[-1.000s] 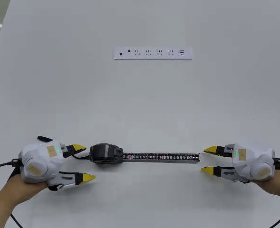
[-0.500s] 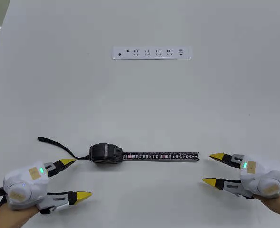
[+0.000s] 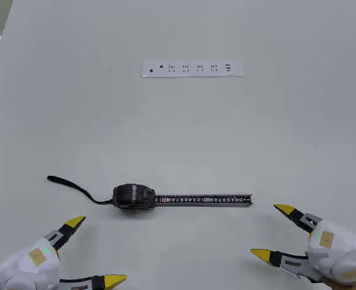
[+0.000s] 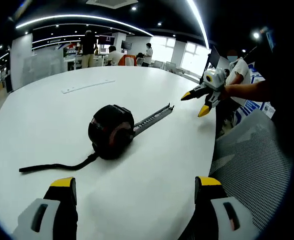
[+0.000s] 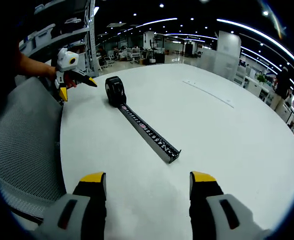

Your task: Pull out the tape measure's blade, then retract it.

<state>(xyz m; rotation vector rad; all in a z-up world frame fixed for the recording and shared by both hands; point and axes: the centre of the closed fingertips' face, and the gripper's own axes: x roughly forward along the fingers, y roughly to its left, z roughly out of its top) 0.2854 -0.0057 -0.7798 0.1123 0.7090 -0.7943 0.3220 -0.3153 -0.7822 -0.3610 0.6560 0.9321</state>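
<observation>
Black, rounded tape measure case (image 3: 133, 196) lies on the white table (image 3: 178, 133), at the near middle of the head view. Its dark numbered blade (image 3: 203, 199) is pulled out flat along the table, with the hook end toward the right gripper (image 3: 272, 232). A thin black wrist strap (image 3: 72, 185) trails off the case's other side. A white power strip (image 3: 191, 68) sits well apart at the far side.

Left gripper (image 3: 96, 251) sits low, near the case but apart from it, yellow-tipped jaws spread and holding nothing. Right gripper is the same: jaws spread, empty, near the hook end without touching it.

Judgement: the pull-out looks done and the retract is left.

Risks:
- If the lock is released with nobody holding the case, the spring could whip the blade in, so the case skids or flips.
- The case is rounded and smooth, so a jaw grip off-centre may slip or roll it.
- The blade is thin and flat on the table, so pinching it at the hook could kink it or miss.
- The strap lies loose by the left jaws and could snag and drag the case.
</observation>
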